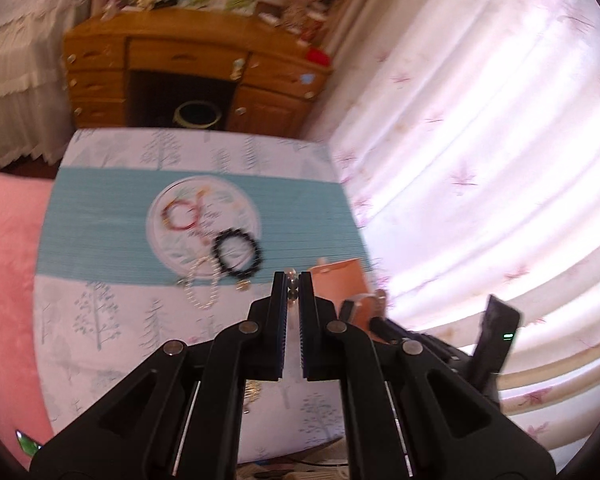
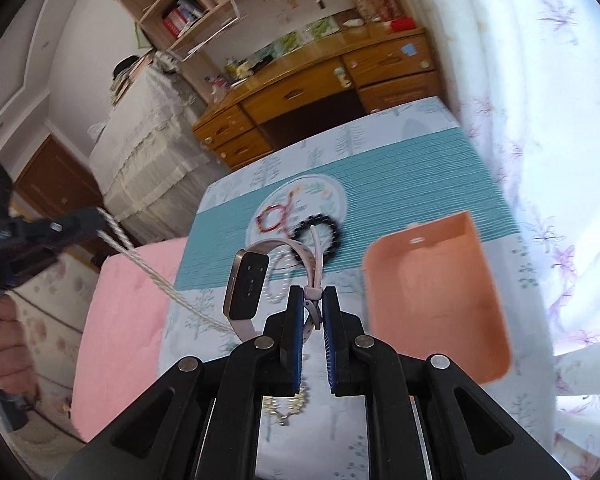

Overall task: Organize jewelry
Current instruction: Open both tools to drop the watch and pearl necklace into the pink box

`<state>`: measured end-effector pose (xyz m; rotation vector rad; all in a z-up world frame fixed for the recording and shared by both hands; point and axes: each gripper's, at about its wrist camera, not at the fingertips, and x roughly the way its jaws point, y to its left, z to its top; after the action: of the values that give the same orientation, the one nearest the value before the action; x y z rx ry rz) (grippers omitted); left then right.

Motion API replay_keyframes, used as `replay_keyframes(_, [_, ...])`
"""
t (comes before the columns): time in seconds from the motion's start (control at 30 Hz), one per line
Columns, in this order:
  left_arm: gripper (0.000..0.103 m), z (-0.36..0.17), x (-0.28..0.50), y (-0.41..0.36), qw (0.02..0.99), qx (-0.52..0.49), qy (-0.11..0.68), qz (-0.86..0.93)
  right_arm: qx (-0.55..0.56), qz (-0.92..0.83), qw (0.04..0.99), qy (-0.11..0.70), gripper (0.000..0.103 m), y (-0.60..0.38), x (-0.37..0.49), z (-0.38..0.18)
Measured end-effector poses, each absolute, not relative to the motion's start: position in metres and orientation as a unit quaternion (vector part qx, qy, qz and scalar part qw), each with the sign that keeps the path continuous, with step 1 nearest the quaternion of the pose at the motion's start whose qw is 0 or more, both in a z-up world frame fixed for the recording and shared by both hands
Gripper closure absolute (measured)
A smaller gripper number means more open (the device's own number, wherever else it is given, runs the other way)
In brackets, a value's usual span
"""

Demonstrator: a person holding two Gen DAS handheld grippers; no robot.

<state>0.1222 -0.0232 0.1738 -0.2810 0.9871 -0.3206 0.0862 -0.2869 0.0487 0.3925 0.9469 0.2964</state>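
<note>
1. Right wrist view: the right gripper (image 2: 313,300) is clenched on the strap of a watch (image 2: 247,282), held up off the table (image 2: 228,196).
2. The watch hangs just left of the peach tray (image 2: 432,292). Its face is edge-up, long axis roughly vertical, screen facing the camera, with the strap looping over toward the tray side.
3. Step in hand, as I judge it: carrying the watch to the tray. The next move calls for a swing right until it is over the tray's floor, a lowering, then releasing the jaws.
4. Beyond the tray's left edge lie a black bracelet (image 2: 318,232) and a red bracelet (image 2: 274,216) on a round plate (image 2: 332,196).
5. Left gripper (image 1: 294,280): jaws nearly closed, with small beads (image 1: 292,285) at the tips; whether they are pinched, I cannot tell.
6. A pearl bracelet (image 1: 202,284) lies left of the tray, by the black one.
</note>
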Motion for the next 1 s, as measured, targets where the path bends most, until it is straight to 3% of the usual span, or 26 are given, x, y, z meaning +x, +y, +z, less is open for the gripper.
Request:
replay_keyframes(0.27, [0.1, 0.187, 0.127, -0.118, 0.844, -0.102, 0.467, -0.243, 0.2, 0.05, 0.844, 0.496, 0.094, -0.345, 0.071, 0.0])
replay_keyframes(0.67, [0.1, 0.059, 0.183, -0.222, 0.802, -0.051, 0.54, -0.251, 0.219, -0.008, 0.809, 0.545, 0.093, -0.361, 0.081, -0.09])
replay_keyframes(0.83, [0.1, 0.0, 0.197, -0.225, 0.791, -0.025, 0.569, -0.222, 0.243, -0.005, 0.796, 0.554, 0.086, -0.364, 0.084, -0.106])
replay_keyframes(1.0, [0.093, -0.031, 0.193, -0.218, 0.789, 0.023, 0.58, -0.201, 0.238, -0.006, 0.802, 0.547, 0.069, -0.361, 0.084, -0.098])
